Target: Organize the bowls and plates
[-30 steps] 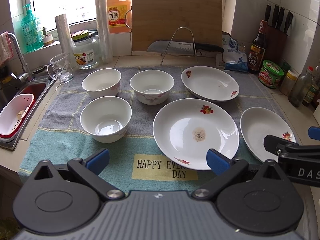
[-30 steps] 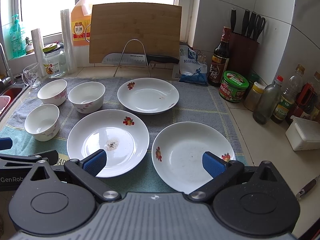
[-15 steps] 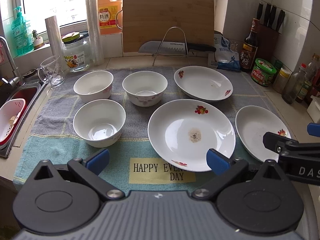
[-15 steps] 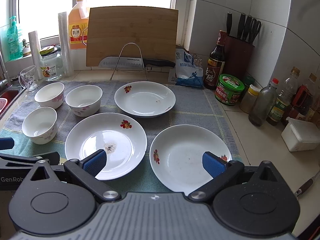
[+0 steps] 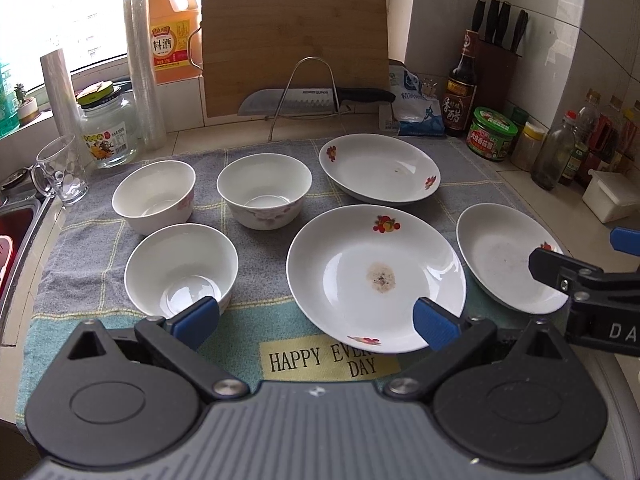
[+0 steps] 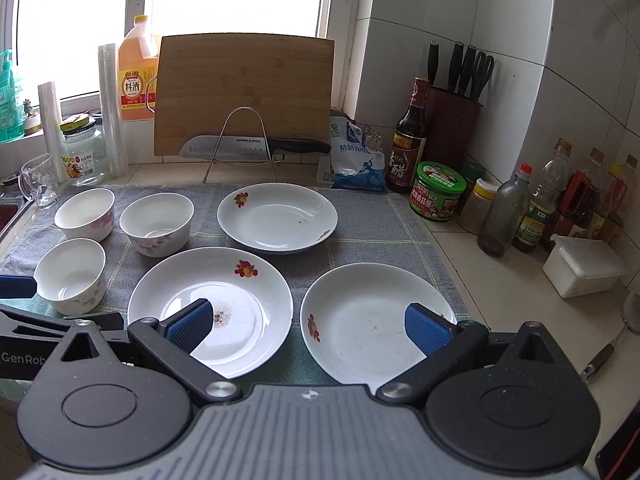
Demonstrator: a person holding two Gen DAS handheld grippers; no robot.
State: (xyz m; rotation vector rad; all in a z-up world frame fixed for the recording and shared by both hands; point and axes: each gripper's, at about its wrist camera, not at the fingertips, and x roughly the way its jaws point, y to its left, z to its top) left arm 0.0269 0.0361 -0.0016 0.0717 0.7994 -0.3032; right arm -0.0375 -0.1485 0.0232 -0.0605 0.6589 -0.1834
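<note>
Three white bowls stand on a towel at the left: a near one [image 5: 180,270], a far left one [image 5: 154,196] and a far middle one [image 5: 264,190]. Three white flowered plates lie to their right: a large stained one [image 5: 372,272], a far one [image 5: 380,168] and a right one [image 5: 508,256]. My left gripper [image 5: 316,320] is open and empty, above the towel's front edge. My right gripper [image 6: 308,326] is open and empty, in front of the stained plate [image 6: 212,296] and the right plate [image 6: 372,316].
A grey and teal towel [image 5: 256,240] covers the counter. A cutting board [image 5: 294,44], a knife on a wire rack [image 5: 312,96], jars and bottles [image 5: 492,132] line the back and right. A glass mug [image 5: 60,168] and a sink [image 5: 16,228] are at the left.
Both grippers have moved a little forward and the views have shifted slightly right. Both stay open and empty. The bowls and plates have not moved.
</note>
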